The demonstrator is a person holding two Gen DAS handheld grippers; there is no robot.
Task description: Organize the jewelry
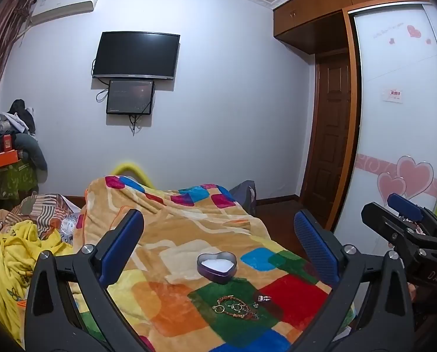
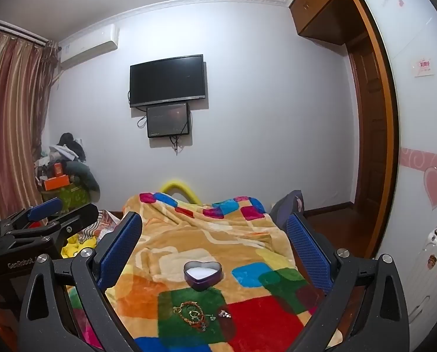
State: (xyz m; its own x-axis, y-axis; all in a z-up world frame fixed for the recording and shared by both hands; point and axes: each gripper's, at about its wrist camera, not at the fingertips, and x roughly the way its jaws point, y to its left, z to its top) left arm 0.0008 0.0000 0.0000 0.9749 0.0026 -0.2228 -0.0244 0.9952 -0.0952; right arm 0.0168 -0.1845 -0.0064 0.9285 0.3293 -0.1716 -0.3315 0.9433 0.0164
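A purple heart-shaped tin [image 1: 217, 266] [image 2: 202, 274] with a white lining stands open on the colourful patchwork blanket [image 1: 189, 234] [image 2: 206, 234]. In front of it lies a small heap of jewelry [image 1: 235, 307] [image 2: 192, 314]: a reddish bracelet, gold rings and hoops. A silver ring [image 1: 264, 298] [image 2: 225, 314] lies just to the right of the heap. My left gripper [image 1: 218, 252] hovers above the blanket, open and empty. My right gripper [image 2: 215, 249] is beside it, also open and empty. Each gripper shows at the edge of the other's view.
Yellow and striped bedding [image 1: 19, 249] is piled left of the blanket. A cluttered stand with boxes and clothes [image 2: 63, 176] is by the curtain. A wardrobe with a heart-patterned sliding door [image 1: 400, 117] and a white suitcase [image 2: 429, 278] are on the right.
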